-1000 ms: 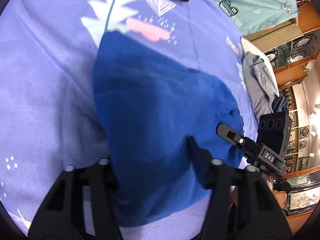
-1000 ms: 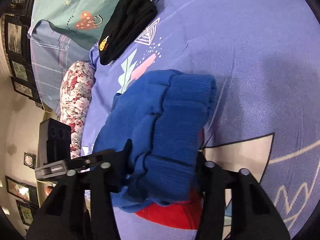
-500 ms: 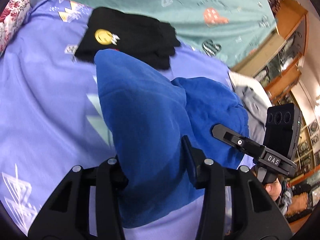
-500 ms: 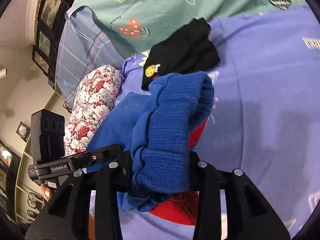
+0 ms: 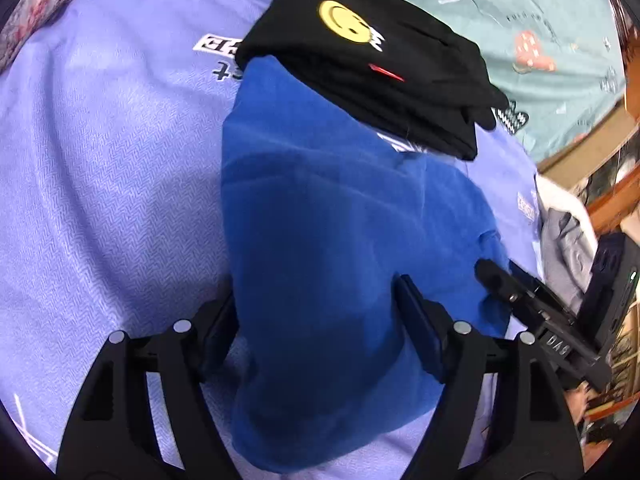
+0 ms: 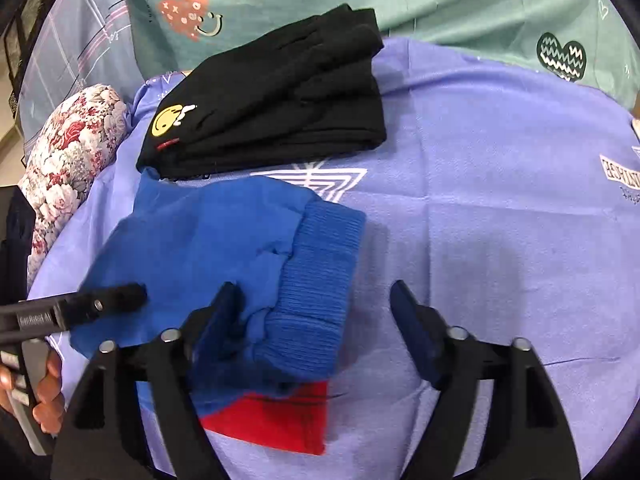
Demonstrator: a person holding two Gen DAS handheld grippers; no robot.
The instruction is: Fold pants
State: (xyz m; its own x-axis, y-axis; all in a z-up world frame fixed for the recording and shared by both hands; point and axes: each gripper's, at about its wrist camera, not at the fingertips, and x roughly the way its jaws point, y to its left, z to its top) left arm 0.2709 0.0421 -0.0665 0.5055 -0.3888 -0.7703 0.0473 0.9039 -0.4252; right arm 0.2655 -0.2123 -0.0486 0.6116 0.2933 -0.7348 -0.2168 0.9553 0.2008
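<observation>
The folded blue pants [image 5: 340,220] lie on the purple sheet [image 5: 100,160], their far edge against a folded black garment [image 5: 372,68] with a yellow smiley. My left gripper [image 5: 316,312] straddles the near end of the pants; its jaws are opening and the cloth lies slack between them. In the right wrist view my right gripper [image 6: 314,296] is opening too. The pants' ribbed band [image 6: 324,264] rests by its left finger, with a bare gap to the right finger. One finger of the left gripper [image 6: 120,296] lies on the blue cloth [image 6: 208,240].
The black garment [image 6: 280,108] lies just beyond the pants. A floral pillow [image 6: 68,160] is at the left and a green cover [image 6: 440,0] behind. A hand [image 6: 48,392] holds the left gripper. Grey clothes [image 5: 568,248] lie at the right bed edge.
Both grippers carried the blue pants across the sheet up to the black garment. The pants now rest on the sheet, and both pairs of jaws have spread wider.
</observation>
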